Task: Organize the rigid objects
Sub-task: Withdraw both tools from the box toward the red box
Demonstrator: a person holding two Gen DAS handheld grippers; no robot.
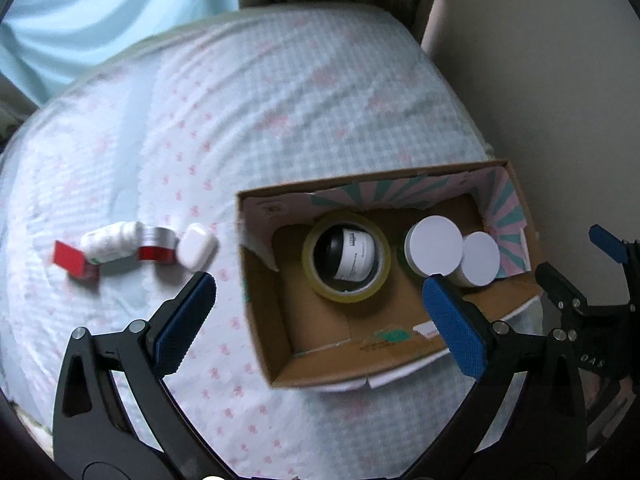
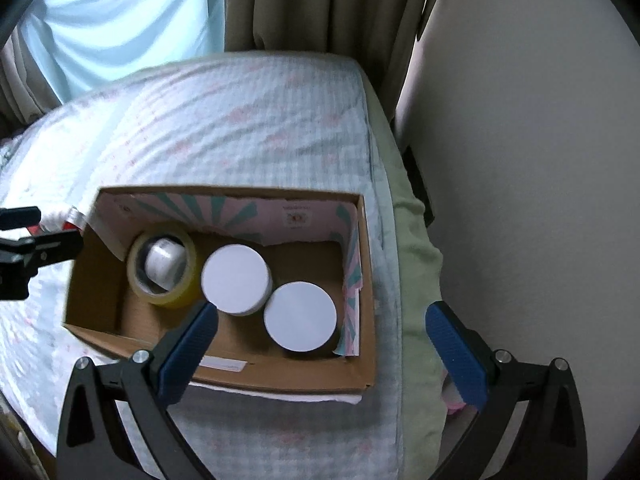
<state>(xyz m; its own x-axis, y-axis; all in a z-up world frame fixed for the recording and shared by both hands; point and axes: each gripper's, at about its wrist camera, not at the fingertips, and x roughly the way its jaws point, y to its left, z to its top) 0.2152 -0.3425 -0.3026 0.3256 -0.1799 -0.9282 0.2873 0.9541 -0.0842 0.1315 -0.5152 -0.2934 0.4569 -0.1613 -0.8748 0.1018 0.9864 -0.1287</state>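
I have both grippers hanging over the bed [image 1: 280, 100], pointing steeply down at the cardboard box [image 1: 264, 320], which sits near the bed's right edge, close to the wall [image 2: 540, 160]. My left gripper [image 1: 320, 308] has its jaws spread wide with nothing between the pads; my right gripper [image 2: 322, 340] is equally wide apart and empty.

Inside the box, a roll of yellowish tape [image 1: 346, 257] lies flat at the left end, with a dark jar [image 1: 346, 256] bearing a white label set in its core. Beside it stand two white-lidded round tubs, a larger tub [image 1: 434, 246] touching a smaller tub [image 1: 481, 258] toward the right wall of the box. From the right wrist view the tubs sit close under my right gripper's left finger, and the box's near wall stands between the fingers and the contents.

Left of the box, out on the sheet, a row of small things lies: a white case [image 1: 197, 246], a red and silver tin [image 1: 157, 247], a white bottle [image 1: 112, 246] on its side, and a red block [image 1: 74, 262]. They are blurred, so I cannot read any label. The right view shows only a sliver of that row, behind the left gripper's black frame.

Curtains [image 2: 320, 4] hang beyond the far edge.
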